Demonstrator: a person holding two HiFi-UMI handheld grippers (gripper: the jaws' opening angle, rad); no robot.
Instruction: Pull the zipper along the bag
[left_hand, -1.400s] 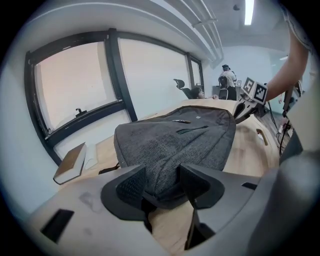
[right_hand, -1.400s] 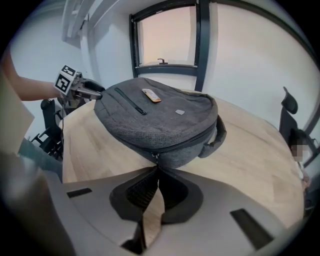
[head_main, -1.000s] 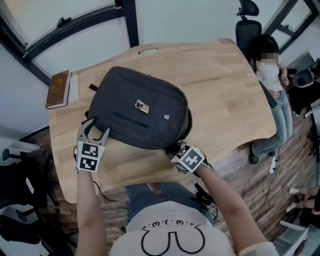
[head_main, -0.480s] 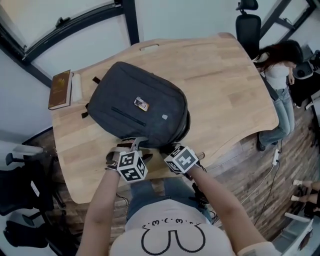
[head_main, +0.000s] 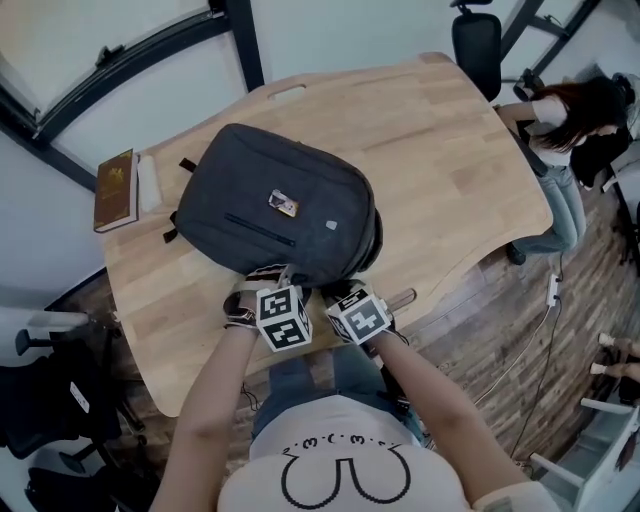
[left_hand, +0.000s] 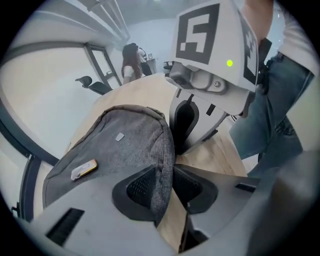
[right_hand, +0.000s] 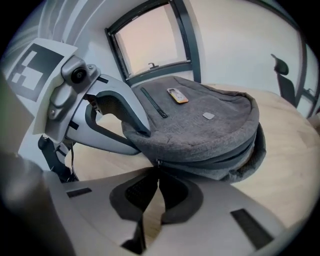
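Grey woven fabric covers the bag (head_main: 275, 215), which lies flat on the wooden table (head_main: 450, 150), its lower end close to the near edge. On its top are a small orange-edged patch (head_main: 283, 204), a tiny pale tag (head_main: 330, 233) and a slanted pocket zip (head_main: 258, 231). In the right gripper view, zip tracks (right_hand: 210, 162) run in stacked lines round the bag's side wall.

The left gripper (left_hand: 165, 176) is clenched on a fold of the bag's near edge, with fabric pinched between its pads. The right gripper (right_hand: 156, 187), just beside it, is closed on the zipper pull (right_hand: 158, 163) at the bag's lower seam. A book (head_main: 115, 190) lies at the table's left edge, well apart from the bag.

In the head view the marker cubes (head_main: 283, 318) and the hands cover both sets of jaws and the pull. Even in the right gripper view the pull is only a thin sliver above the pads, and its shape is hard to make out. Whether the zip is open or closed further along cannot be told.
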